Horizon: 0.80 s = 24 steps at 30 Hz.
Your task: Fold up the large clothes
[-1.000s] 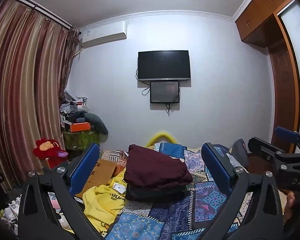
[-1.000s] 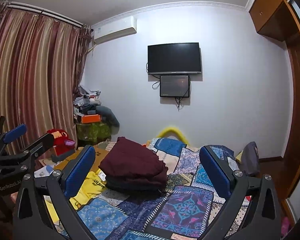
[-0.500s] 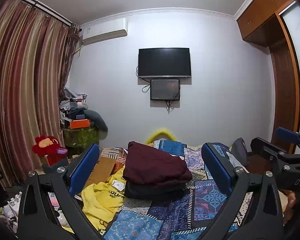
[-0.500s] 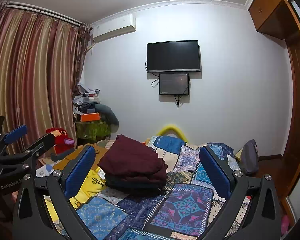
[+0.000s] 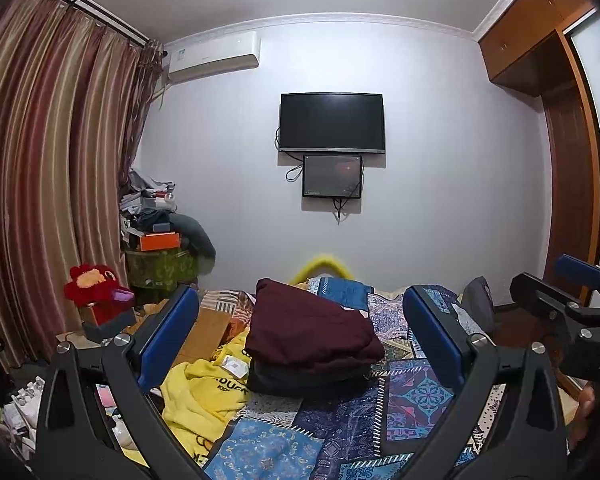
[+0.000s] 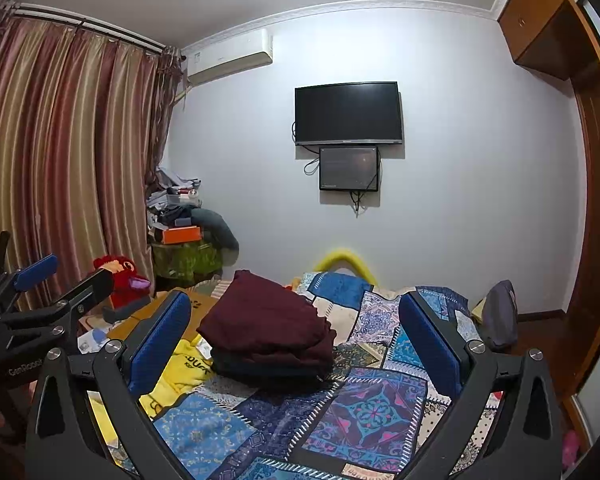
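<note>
On the bed [image 5: 412, 408], the folded maroon pile [image 5: 312, 332] sits untouched beside a crumpled yellow garment [image 5: 204, 392]. Both grippers, left [image 5: 300, 344] and right [image 6: 296, 340], have lifted slightly, jaws wide and empty; yellow one seems next.

White wall [image 5: 440, 120] with television [image 5: 332, 122]; striped curtains [image 5: 40, 160]; wooden wardrobe [image 5: 572, 152].

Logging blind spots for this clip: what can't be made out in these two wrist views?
- Yellow garment: left wrist view, partly hidden by the left gripper finger; its print is cut off.
- Dark folded item: right wrist view, under the maroon folded garment; its type is unclear.
- Small screen: content too dim in both views.
- Bed: near edge cut off by the right gripper frame.
</note>
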{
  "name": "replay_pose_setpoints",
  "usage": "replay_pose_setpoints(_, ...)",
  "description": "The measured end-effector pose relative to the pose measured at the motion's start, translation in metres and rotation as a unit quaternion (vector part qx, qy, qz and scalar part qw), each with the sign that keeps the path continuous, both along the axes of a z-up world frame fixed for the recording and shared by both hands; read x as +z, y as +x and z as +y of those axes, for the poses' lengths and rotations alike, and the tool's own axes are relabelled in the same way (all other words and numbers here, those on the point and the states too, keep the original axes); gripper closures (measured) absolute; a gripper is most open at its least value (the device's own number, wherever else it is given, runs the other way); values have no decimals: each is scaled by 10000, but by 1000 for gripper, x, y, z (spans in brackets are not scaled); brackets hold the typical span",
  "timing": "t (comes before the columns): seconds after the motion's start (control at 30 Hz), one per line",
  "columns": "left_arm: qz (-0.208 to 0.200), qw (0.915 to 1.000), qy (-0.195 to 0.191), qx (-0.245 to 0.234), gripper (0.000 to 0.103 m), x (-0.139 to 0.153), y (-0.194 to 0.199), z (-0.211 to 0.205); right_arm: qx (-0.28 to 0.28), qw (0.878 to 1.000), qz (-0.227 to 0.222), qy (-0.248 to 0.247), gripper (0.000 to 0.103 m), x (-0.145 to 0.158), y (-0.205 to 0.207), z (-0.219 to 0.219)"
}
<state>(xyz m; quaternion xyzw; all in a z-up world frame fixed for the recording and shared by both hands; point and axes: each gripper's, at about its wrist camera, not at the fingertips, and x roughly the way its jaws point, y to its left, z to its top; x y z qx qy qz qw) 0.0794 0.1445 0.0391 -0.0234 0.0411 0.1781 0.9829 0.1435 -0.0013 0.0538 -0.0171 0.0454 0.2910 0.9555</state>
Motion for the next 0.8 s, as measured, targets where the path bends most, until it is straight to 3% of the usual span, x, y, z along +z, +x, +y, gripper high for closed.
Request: replay_pose_setpoints(0.8,93,9999,-82,-110,1,-4,6,-1,-56,10000,51,49,0,-1,2,-5)
